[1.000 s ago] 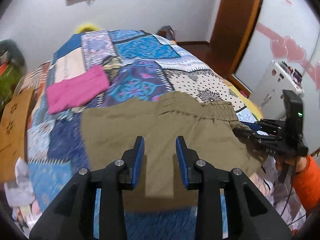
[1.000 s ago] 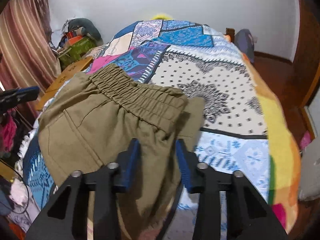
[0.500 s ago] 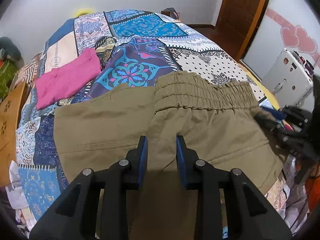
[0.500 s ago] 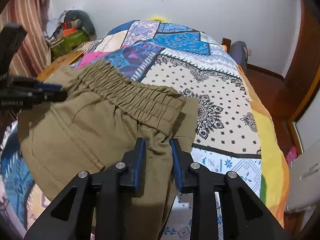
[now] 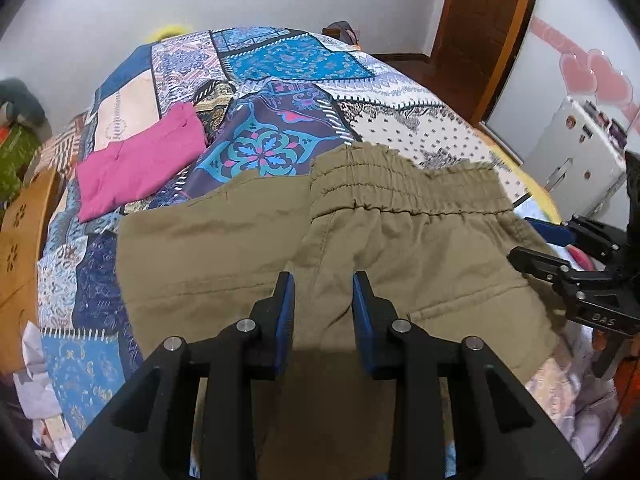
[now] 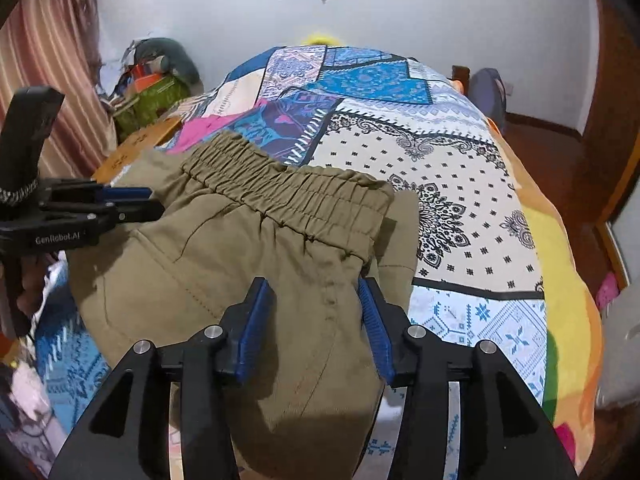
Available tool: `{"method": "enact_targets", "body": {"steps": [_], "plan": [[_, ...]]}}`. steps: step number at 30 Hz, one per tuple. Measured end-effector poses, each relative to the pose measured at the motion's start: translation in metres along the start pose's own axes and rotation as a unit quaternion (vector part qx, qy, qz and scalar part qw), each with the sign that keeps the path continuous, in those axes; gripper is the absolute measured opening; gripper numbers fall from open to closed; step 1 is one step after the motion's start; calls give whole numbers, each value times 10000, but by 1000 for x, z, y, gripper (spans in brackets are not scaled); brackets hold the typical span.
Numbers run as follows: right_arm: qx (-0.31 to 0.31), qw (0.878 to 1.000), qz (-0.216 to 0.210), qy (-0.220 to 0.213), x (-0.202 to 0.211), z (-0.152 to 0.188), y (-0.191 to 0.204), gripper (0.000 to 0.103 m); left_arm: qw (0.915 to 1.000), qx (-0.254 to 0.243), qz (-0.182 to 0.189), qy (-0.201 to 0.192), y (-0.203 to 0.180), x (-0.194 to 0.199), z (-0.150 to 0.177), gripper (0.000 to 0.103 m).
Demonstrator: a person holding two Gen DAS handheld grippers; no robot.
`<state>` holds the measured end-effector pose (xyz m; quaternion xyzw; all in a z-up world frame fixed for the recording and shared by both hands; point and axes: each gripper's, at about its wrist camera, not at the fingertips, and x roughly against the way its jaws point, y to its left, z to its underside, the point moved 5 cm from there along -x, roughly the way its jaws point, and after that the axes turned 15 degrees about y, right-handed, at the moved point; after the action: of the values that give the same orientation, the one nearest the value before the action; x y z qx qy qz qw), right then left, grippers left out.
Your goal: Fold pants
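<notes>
Olive-green pants (image 5: 360,248) lie folded on the patchwork bedspread (image 5: 280,64), elastic waistband away from me; they also show in the right wrist view (image 6: 248,248). My left gripper (image 5: 324,296) is open, its blue pads (image 5: 286,300) apart just above the middle of the fabric. My right gripper (image 6: 316,312) is open wide over the pants' right edge below the waistband, holding nothing. Each gripper shows in the other's view: the right one at the right (image 5: 576,264), the left one at the left (image 6: 120,208).
Folded pink garment (image 5: 140,164) lies on the bed at the left. A wooden piece (image 5: 16,248) stands beside the bed's left edge, with clutter behind it (image 6: 148,92). A white cabinet (image 5: 576,152) and wooden door (image 5: 480,28) are at the right.
Both grippers have opened: the right jaws spread wide and let go of the fabric, the left widened a little. Both pulled back slightly from the waistband. The pants lie still.
</notes>
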<state>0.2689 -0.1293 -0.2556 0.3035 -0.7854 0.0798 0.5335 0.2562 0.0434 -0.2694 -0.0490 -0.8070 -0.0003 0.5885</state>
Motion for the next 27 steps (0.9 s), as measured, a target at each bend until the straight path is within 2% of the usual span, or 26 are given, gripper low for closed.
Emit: {"method": "enact_targets", "body": {"steps": [2,5,7,9,10,12,15,20,22,27], "plan": [[-6,10000,25,9,8,0,-1,43,9998,83,55,-173,5,16,1,32],[39,10000,72,-20,21,0,-3,43,9992,121,-55,-382,18,39,6,35],[44,9996,222,-153,34,2,-5,43,9985,169,-201,-473,29,49,10,49],[-13,9996,213,-208,41,4,-8,43,9976,259,-317,-552,43,56,16,69],[-55,9996,165,-201,42,6,-10,43,9974,317,-327,-559,51,57,20,71],[-178,9997,67,-163,41,10,-14,43,9977,468,-247,-426,66,52,29,73],[-383,9993,-4,-46,32,18,-21,52,9976,670,-42,-180,81,35,40,73],[-808,9963,-222,217,12,27,-38,53,9946,947,405,90,92,9,50,73],[-945,9942,-472,220,7,27,-42,54,9937,982,513,181,93,-1,49,73],[-1108,9909,-726,253,-5,19,-47,56,9914,1074,648,368,91,-22,39,74]]}}
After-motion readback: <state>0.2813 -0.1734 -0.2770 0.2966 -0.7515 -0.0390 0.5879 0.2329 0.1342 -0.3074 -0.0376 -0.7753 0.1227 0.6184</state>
